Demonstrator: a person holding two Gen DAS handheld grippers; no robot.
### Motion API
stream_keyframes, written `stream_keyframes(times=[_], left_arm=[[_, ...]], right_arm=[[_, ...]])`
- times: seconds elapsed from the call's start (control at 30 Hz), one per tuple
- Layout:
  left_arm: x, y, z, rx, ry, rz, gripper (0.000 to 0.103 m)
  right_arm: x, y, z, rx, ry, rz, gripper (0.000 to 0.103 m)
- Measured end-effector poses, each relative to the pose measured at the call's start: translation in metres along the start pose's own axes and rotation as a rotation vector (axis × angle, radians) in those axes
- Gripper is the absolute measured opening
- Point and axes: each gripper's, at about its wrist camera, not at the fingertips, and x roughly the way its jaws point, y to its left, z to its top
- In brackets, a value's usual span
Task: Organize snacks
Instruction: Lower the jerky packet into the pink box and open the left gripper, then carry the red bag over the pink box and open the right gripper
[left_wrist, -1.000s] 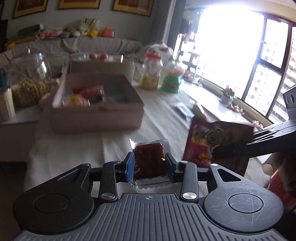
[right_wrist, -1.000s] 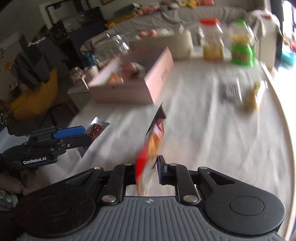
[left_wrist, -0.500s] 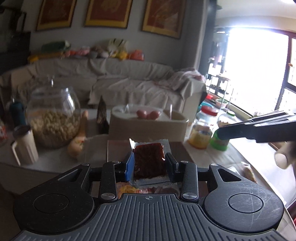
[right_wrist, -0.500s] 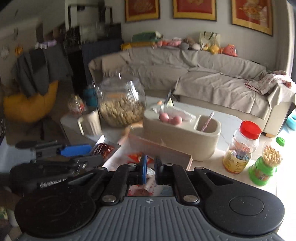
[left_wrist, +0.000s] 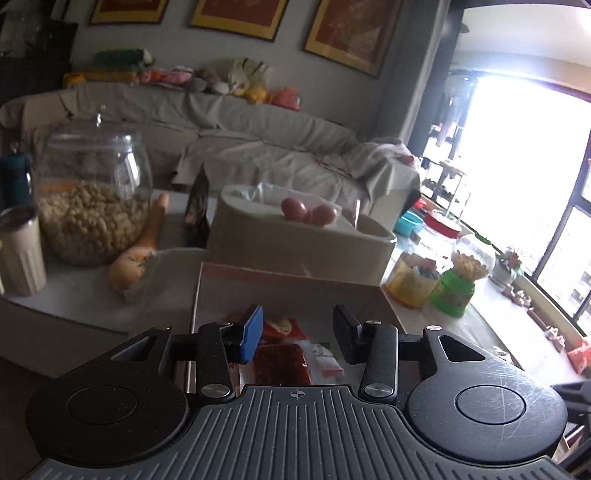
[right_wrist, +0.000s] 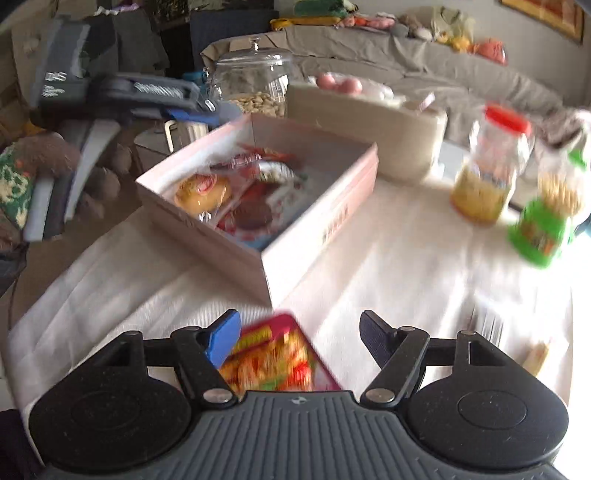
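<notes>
My left gripper (left_wrist: 298, 334) hovers over the pink box (left_wrist: 288, 273), its jaws opening. The dark red snack packet (left_wrist: 280, 363) lies loose in the box below them, touching neither pad. My right gripper (right_wrist: 299, 338) is over the white tablecloth just in front of the pink box (right_wrist: 321, 221), its jaws also opening. A blurred red and yellow chip bag (right_wrist: 273, 362) sits low between them, close to the blue pad and well apart from the black one. Several wrapped snacks (right_wrist: 203, 190) fill the box. The left gripper (right_wrist: 177, 99) shows above the box's far left side.
Behind the box stand a beige organiser (left_wrist: 295, 240) holding pink eggs, a glass jar of nuts (left_wrist: 92, 206), a ribbed cup (left_wrist: 20, 254) and a gourd (left_wrist: 136, 254). A red-lidded jar (right_wrist: 487, 173) and a green dispenser (right_wrist: 546, 221) stand to the right. A covered sofa lies beyond.
The left jaws have spread and the dark red packet has dropped out of them into the box. The right jaws went from shut to wide, and the chip bag now sits loose between them.
</notes>
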Motion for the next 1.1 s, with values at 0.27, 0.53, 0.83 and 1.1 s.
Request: stream_keyframes(times=[0.27,0.53,0.83,1.1], left_arm=[[-0.037,-0.054,-0.07,-0.029,0.343,-0.325,0.047],[-0.022,-0.039,-0.132,-0.213,0.392,-0.282,0.044],[-0.052,-0.043,-0.132,-0.236,0.332,-0.243,0.045],[-0.06,-0.054,-0.162,-0.298,0.401,-0.29,0.045]], right_arm=[[0.01,-0.034,-0.038,0.228,0.02,0.016,0.072],[-0.009,-0.021,-0.073,0.308,0.018,0.115,0.038],[-0.03,-0.003,-0.098,0.313,-0.019,0.122,0.037],[-0.019,0.004,-0.101,0.354,-0.035,0.193,0.044]])
